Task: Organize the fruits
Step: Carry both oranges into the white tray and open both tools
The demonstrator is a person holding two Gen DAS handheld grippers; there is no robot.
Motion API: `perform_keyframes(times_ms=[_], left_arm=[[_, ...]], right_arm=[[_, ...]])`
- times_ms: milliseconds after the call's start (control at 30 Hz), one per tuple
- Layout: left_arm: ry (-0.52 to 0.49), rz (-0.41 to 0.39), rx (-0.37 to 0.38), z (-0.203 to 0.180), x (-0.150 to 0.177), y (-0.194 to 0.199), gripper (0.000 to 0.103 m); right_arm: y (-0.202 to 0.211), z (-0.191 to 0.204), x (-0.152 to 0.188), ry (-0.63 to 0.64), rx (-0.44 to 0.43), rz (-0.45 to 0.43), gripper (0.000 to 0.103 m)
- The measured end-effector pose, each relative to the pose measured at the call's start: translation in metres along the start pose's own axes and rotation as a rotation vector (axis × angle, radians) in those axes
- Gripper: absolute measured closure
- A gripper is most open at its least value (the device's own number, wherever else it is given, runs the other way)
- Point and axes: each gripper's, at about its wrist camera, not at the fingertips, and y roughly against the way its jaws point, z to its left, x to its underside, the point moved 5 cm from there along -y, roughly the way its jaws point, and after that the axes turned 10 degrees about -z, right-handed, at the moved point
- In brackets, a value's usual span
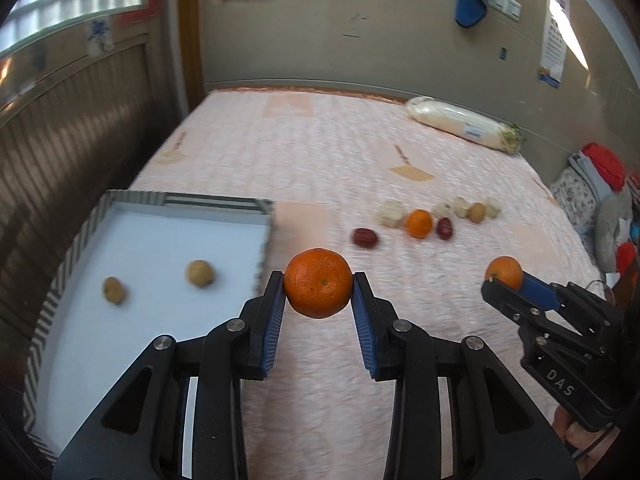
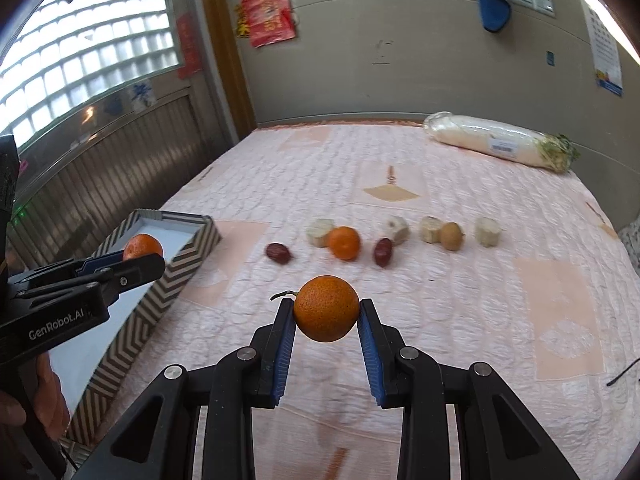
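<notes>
pink quilted bed cover (image 1: 320,152) carries a shallow white tray with zigzag-patterned rim (image 1: 72,248) at 9 o'clock. left gripper (image 1: 319,285) pinches a round orange mandarin (image 1: 318,288), just right of the tray; right gripper (image 2: 327,309) pinches a stemmed orange mandarin (image 2: 326,308). judgement: carry each over the rim, lower, then release clear of the two tan round fruits (image 1: 199,273). motion blur obscures the pale chunks (image 2: 320,232); tray's near corner is cut off.
</notes>
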Motion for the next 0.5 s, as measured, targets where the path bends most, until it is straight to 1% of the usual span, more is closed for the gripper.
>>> perform_keyframes(times_ms=[200,500], left_arm=[[0.024,-0.021,-0.084,0.042,0.003,0.010,0.070],[0.070,-0.015,-0.167,0.096,0.012,0.015,0.070]], right_arm=[[-0.008,0.034,-0.005,0.040,-0.053,0.002,0.073],[-0.027,0.090,-0.008,0.101,-0.147,0.029,0.072]])
